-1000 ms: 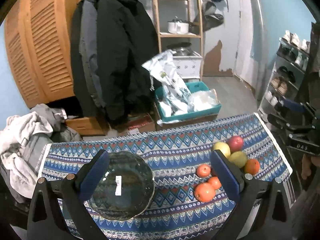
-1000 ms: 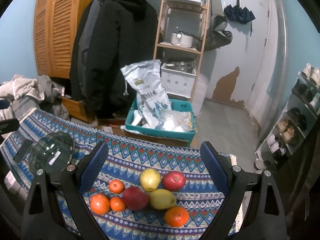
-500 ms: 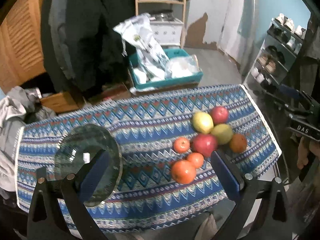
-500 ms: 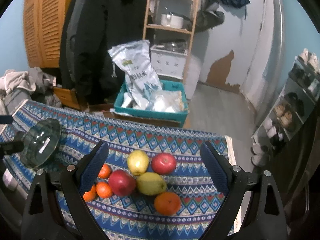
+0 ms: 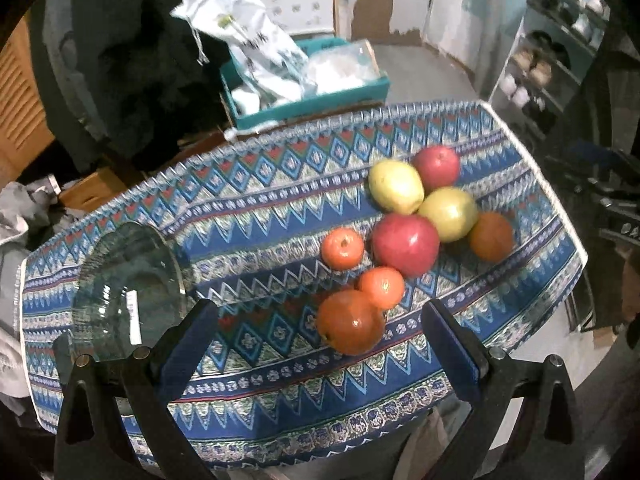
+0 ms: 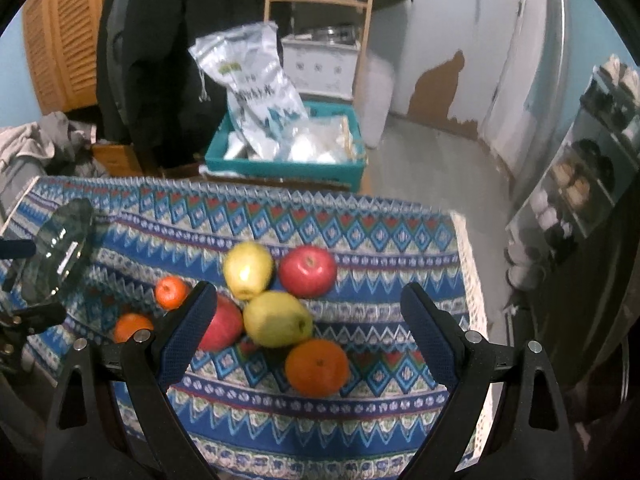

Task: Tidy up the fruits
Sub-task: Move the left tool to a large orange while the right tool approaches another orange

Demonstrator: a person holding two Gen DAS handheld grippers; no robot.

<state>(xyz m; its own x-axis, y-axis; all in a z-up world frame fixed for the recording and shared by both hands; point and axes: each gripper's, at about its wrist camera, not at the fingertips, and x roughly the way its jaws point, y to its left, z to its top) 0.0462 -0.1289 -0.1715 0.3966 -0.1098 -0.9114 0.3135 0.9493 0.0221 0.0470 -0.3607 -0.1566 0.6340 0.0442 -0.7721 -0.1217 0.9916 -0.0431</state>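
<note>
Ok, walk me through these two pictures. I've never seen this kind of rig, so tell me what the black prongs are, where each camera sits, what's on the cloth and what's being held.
The black prongs are hand-held grippers, one in each of a person's hands. Each carries a fisheye camera looking along its two fingers. One picture comes from the left gripper, the other from the right gripper. Both are open and hold nothing. On the patterned tablecloth lie an empty glass bowl and a cluster of fruit: two red apples, two yellow-green pears and four oranges.
</note>
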